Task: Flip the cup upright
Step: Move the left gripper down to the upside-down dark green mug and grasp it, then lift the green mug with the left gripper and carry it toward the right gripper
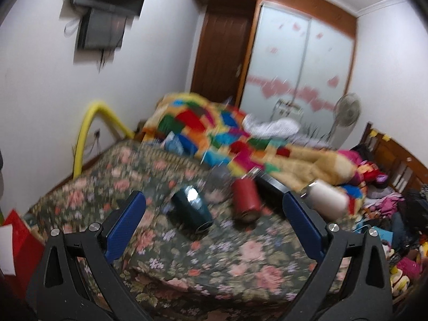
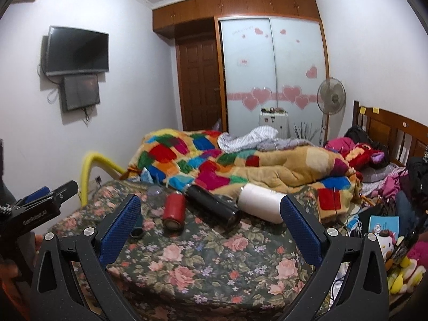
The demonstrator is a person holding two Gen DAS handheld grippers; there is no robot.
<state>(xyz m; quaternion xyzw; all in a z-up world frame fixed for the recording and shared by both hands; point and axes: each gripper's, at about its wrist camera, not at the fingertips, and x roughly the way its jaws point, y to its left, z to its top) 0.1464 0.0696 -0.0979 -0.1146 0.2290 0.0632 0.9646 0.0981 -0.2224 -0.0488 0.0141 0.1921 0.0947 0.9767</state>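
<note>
Both tongs are spread wide with nothing in them, the left tongs [image 1: 212, 200] and the right tongs [image 2: 211, 206] hovering over the flowery bed [image 2: 214, 262]. Four cups lie on their sides just ahead: teal cup [image 1: 191, 208], red cup [image 2: 174, 210], black cup [image 2: 214, 206], white cup [image 2: 260, 206]. I'd go for one mid-body, squeeze across the barrel, then tip it slowly since the mattress is soft

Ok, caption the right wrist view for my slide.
Open right tool faces red, black and white cups lying on a floral bedspread.
</note>
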